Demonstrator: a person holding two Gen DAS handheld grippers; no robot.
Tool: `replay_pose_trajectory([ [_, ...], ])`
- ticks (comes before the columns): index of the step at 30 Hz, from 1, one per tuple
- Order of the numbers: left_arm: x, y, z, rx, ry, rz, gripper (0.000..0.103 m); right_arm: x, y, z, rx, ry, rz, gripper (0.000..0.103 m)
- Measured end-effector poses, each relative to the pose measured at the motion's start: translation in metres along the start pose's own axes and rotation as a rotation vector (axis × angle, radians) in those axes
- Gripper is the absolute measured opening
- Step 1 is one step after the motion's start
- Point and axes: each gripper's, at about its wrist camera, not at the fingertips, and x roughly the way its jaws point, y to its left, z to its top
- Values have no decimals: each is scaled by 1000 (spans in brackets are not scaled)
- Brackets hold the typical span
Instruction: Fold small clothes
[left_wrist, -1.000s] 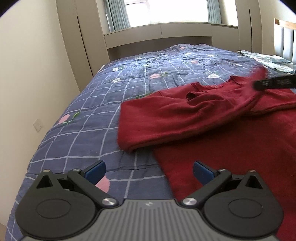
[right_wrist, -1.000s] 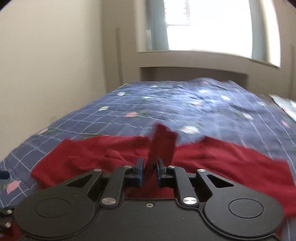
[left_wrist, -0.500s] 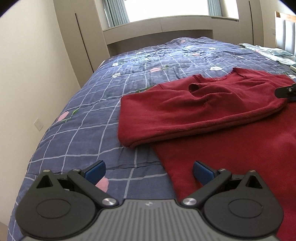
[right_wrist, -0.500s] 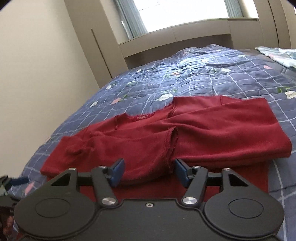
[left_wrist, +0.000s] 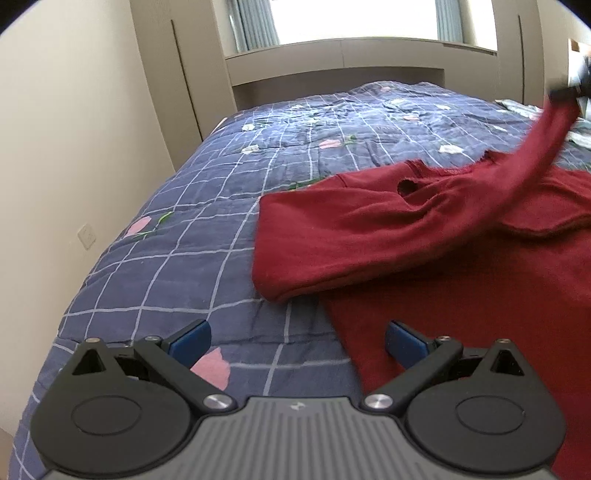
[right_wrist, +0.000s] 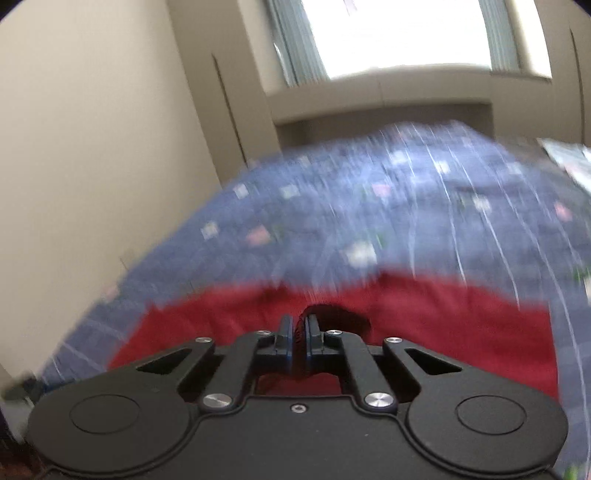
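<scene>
A dark red sweater (left_wrist: 388, 229) lies on the blue checked quilt (left_wrist: 221, 206), with one sleeve folded across its chest. My left gripper (left_wrist: 297, 334) hangs open just above the quilt, at the sweater's near left edge, and nothing is between its fingers. At the far right, my right gripper (left_wrist: 565, 90) holds the sleeve (left_wrist: 535, 162) up off the body. In the blurred right wrist view, the right gripper (right_wrist: 298, 325) has its jaws closing tight, pads pressed on a fold of the red sweater (right_wrist: 424, 317).
A beige wall with a socket (left_wrist: 86, 236) runs along the bed's left side. Cupboard doors and a window ledge (left_wrist: 340, 55) stand behind the bed. A pale patterned cloth (left_wrist: 517, 107) lies at the far right of the quilt.
The right gripper, open over the flat sleeve half a second ago, has shut on the sleeve and lifted it up to the right. The left gripper has stayed put and open.
</scene>
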Motion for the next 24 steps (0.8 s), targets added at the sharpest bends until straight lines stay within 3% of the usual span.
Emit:
replay_pose_trajectory([
  [4, 8, -6, 9, 2, -19, 23, 102, -1, 7, 52, -62, -139, 0, 4],
  [7, 14, -9, 17, 8, -42, 46, 102, -7, -3, 75, -48, -196, -27, 4],
  [9, 17, -10, 21, 0, -54, 51, 101, -12, -12, 74, -34, -205, -50, 4],
  [13, 23, -13, 30, 0, -84, 32, 97, -10, -38, 50, 6, -139, -79, 4],
  [18, 39, -22, 36, 69, -75, 60, 68, 2, -62, 13, 57, -58, -117, 3],
  [23, 43, -20, 40, 100, -112, 54, 20, 4, -65, -2, 53, -44, -107, 4],
  [24, 39, -19, 40, 98, -131, 60, 20, 4, -65, -4, 48, -46, -103, 4],
])
